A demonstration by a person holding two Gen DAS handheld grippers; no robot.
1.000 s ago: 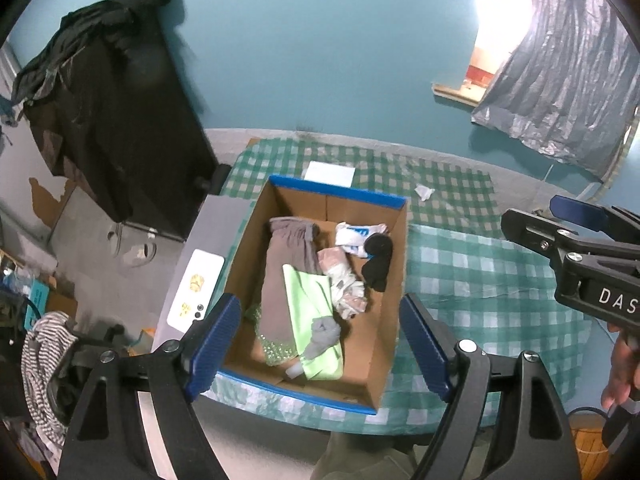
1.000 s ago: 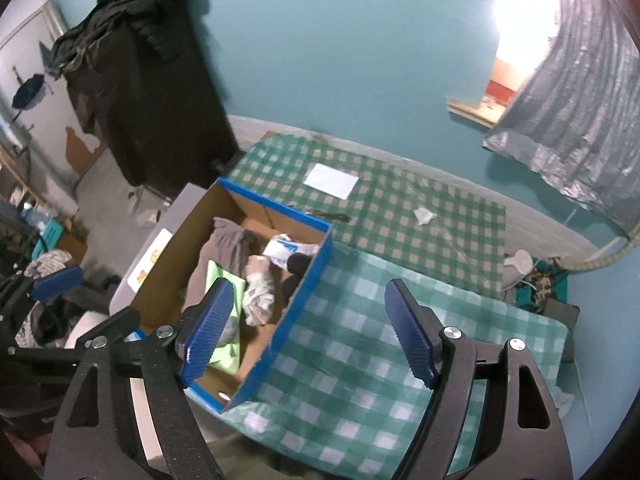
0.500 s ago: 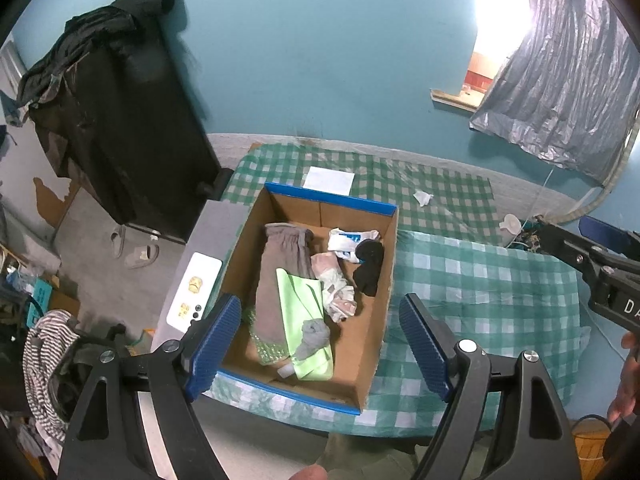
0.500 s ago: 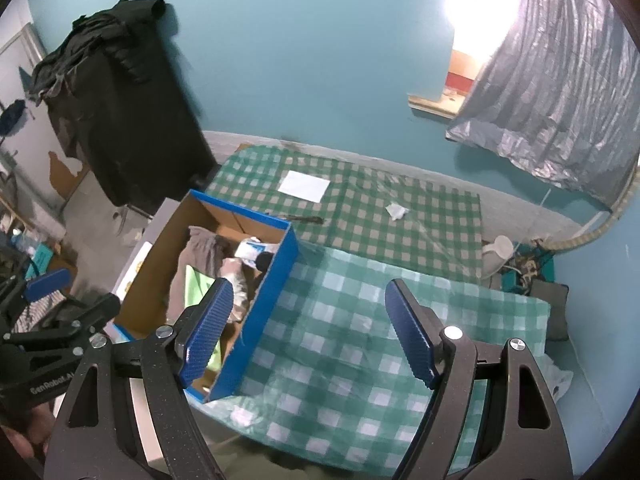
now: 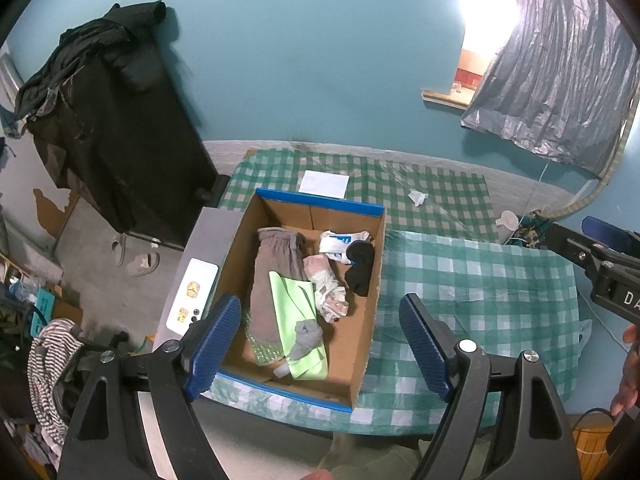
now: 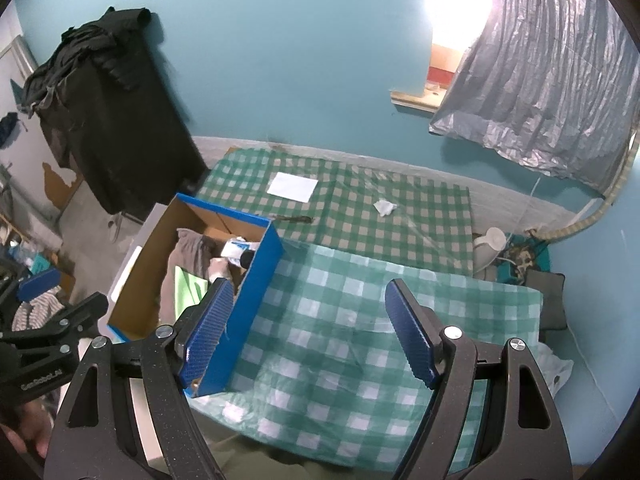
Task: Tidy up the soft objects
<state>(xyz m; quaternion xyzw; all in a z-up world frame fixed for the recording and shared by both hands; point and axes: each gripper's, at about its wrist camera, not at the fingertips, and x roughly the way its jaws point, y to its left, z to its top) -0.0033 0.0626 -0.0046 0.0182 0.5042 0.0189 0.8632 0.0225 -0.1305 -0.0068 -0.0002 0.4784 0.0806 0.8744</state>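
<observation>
Nearest me, the left gripper hung above the near end of the cardboard box, its blue jaws spread wide with nothing between them. The right gripper stood just as wide and just as empty over the bare green checked cloth of the table, with the box off by its left jaw.

Compared with a second earlier, both had drawn back and a little upward: the box looked smaller under the left gripper, and the right one had swung away from the box towards the open cloth. To me that read as a step finished and a pause before the next.

Inside the box lay the soft things, all together: a grey garment along the left side, a lime-green cloth overlapping it with a small grey wad on top, then a pale crumpled piece, a black sock and a white-and-blue packet towards the far end.

Beyond the box, a white sheet of paper and a crumpled white scrap remained on the cloth, apart from everything else. The scrap might be what is left to gather.
</observation>
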